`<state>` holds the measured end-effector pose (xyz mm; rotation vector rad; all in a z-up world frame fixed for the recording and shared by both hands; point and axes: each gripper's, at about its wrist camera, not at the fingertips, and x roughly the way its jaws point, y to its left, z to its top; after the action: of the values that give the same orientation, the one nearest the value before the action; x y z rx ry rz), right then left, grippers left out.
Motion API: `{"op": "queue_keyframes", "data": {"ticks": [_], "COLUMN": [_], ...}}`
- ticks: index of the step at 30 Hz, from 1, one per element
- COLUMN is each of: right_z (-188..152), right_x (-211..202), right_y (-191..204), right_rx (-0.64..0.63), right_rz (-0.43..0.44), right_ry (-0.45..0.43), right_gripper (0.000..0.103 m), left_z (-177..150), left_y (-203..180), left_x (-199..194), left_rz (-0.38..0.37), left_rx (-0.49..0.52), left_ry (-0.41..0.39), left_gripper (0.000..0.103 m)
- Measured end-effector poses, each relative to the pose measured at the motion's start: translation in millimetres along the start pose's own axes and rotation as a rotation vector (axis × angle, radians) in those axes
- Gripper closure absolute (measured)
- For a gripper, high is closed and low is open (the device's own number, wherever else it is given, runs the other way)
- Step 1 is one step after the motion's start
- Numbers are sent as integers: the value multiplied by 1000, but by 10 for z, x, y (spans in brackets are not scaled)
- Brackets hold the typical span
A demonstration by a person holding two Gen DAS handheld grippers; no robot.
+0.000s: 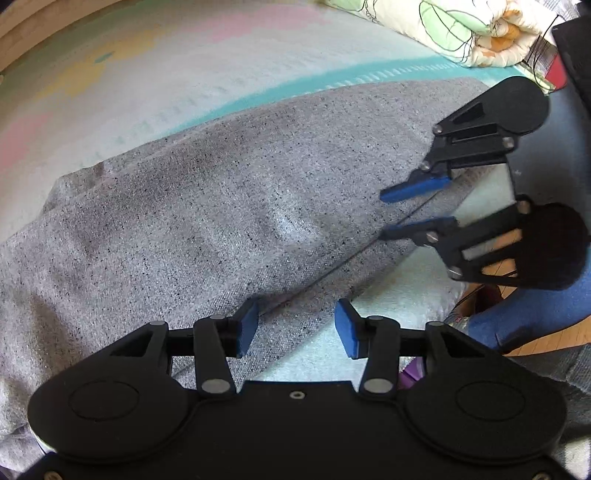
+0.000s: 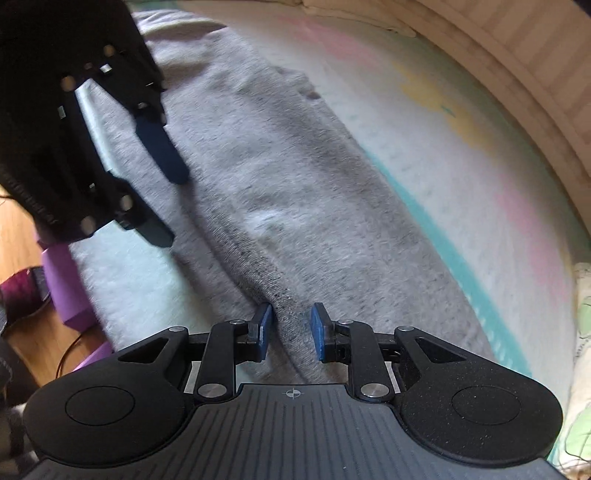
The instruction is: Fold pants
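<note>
Grey speckled pants (image 1: pixel 207 206) lie spread along a pastel blanket (image 1: pixel 110 74), their folded edge and seam running near the bed's side. At the bottom of the left wrist view, my left gripper (image 1: pixel 295 326) stands open over that edge, one pad above the fabric and one above the blanket. Further along the same edge is my right gripper (image 1: pixel 385 214), its blue fingers (image 1: pixel 413 188) apart. In the right wrist view the pants (image 2: pixel 280 155) run away from the right gripper (image 2: pixel 291 325), which is open a little with the edge fold lying between the pads. The left gripper (image 2: pixel 171 208) shows at upper left.
A rolled quilt with green print (image 1: pixel 461 33) lies at the blanket's far end. A wooden bed frame (image 2: pixel 517 74) curves along the far side. Off the near edge are a wooden floor (image 2: pixel 22 236), a purple object (image 2: pixel 62 288) and blue cloth (image 1: pixel 535 317).
</note>
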<state>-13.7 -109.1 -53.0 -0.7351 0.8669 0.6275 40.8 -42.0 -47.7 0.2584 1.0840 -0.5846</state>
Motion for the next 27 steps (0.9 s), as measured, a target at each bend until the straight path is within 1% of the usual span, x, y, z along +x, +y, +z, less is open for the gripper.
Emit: {"op": "queue_keyframes", "data": {"ticks": [1,2,3,7,10,12,14,17,18,20,23,25,27], "right_z": [8,15,21,11,9,15,20,25,27,26,0,-22,-43], "right_x": [-2,-13,-33,-108,-140,-150,-146,-151,-160,-199,-287,-310,-291], "right_y": [-34,-72,-109,-232,-283,-302,-305,-290,-286,-290,-319,-330,-287], "right_rx": [22,48,69,141,177,186,185,173,169,162,171,175,152], "right_rz": [14,39,54,68,80,79,78,70,70,70,87,114,135], "right_ry": [0,1,-5,-28,-42,-48,-48,-50,-52,-59,-76,-74,-51], "right_gripper": [86,93,93,94,95,95,95,95,95,95,95,95,95], "left_z": [2,4,-1,-13,-27,-36,-31,-56,-67,-68,-66,-76,-112], "left_y": [3,2,-1,-18,-39,-27,-42,-65,-65,-57,-55,-104,-163], "left_x": [-13,-26,-42,-96,-142,-160,-86,9,24,51,-83,-215,-285], "left_rz": [-1,4,12,51,97,120,145,223,243,263,250,246,247], "left_rx": [0,3,6,30,50,61,80,122,137,164,162,188,220], "left_ry": [-7,-16,-24,-53,-87,-98,-93,-85,-85,-72,-90,-108,-107], "left_gripper": [50,50,50,49,49,47,44,44,55,96,97,97,97]}}
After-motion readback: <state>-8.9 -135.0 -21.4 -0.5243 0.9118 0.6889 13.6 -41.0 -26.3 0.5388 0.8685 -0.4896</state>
